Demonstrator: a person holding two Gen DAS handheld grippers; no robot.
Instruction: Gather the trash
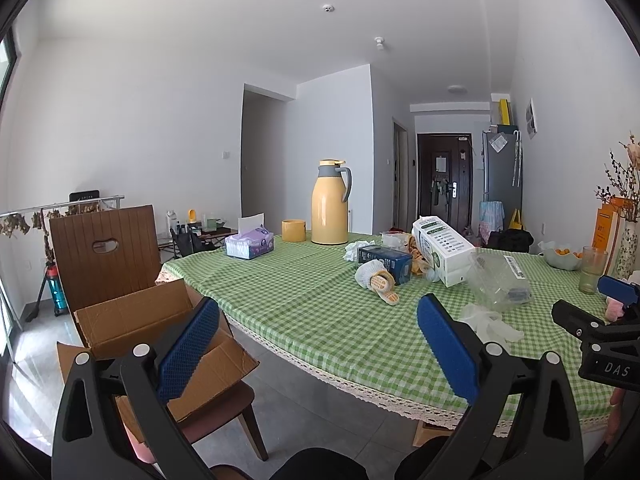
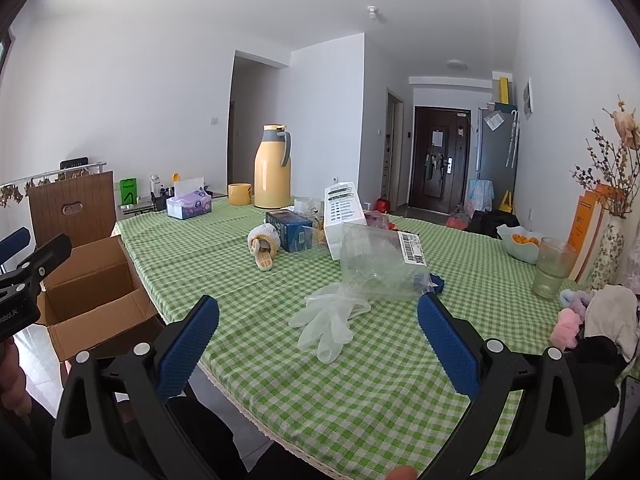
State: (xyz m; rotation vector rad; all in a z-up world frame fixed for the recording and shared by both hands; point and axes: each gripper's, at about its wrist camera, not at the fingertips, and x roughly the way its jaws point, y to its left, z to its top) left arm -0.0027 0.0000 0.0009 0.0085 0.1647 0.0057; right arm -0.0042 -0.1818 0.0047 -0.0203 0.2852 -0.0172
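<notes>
Each gripper, left gripper (image 1: 318, 344) and right gripper (image 2: 318, 346), has black plastic arms, silver round screws, and blue dimpled pads (image 2: 188, 346); white lettering marks the housings.

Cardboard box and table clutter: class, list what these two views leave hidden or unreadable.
- Box floor: right wrist view, hidden by its walls.
- Bag contents: both views, plastic blurs the dark item.
- White carton print: too small.
- Pile behind blue carton: left wrist view, hidden by cartons.

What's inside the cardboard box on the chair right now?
The cardboard box sits open on the chair, flaps out. The inner walls and the part of the floor that shows hold no trash. Its near corner is hidden behind the left gripper.
</notes>
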